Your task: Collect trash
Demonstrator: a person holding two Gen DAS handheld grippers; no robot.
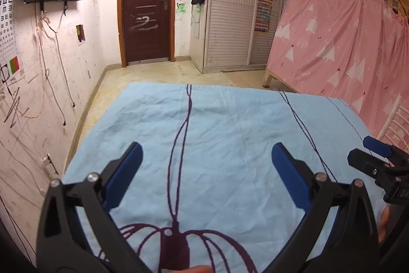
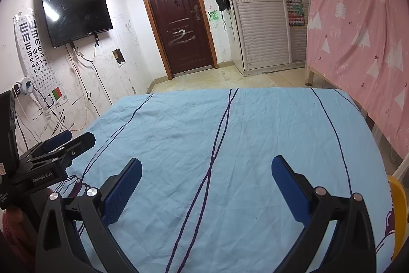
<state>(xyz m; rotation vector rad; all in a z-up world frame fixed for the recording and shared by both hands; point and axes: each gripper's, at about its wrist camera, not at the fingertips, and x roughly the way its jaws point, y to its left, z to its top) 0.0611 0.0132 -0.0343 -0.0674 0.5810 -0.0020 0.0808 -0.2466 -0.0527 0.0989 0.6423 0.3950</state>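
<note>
Across the lower half of both wrist views lies a light blue cloth [image 1: 230,145] with dark purple line patterns, wrinkled and bare. Low in the left wrist frame, the left gripper [image 1: 205,160] hangs over the cloth with its blue-padded fingers [image 1: 288,175] spread wide and nothing between them. Low in the right wrist frame the right gripper [image 2: 205,173] is held the same way, fingers splayed and unloaded. Each tool shows at the other's frame edge, so the two sit side by side, level, pointing toward the brown door [image 2: 179,17] at upper centre. That parallel, spread-finger pose reads as a ready stance, likely held so either tool can reach out first.

No trash shows on the cloth or on the tiled floor [image 2: 217,78] beyond it; wherever the trash is, it lies outside these frames. The collecting appears not yet begun.
</note>
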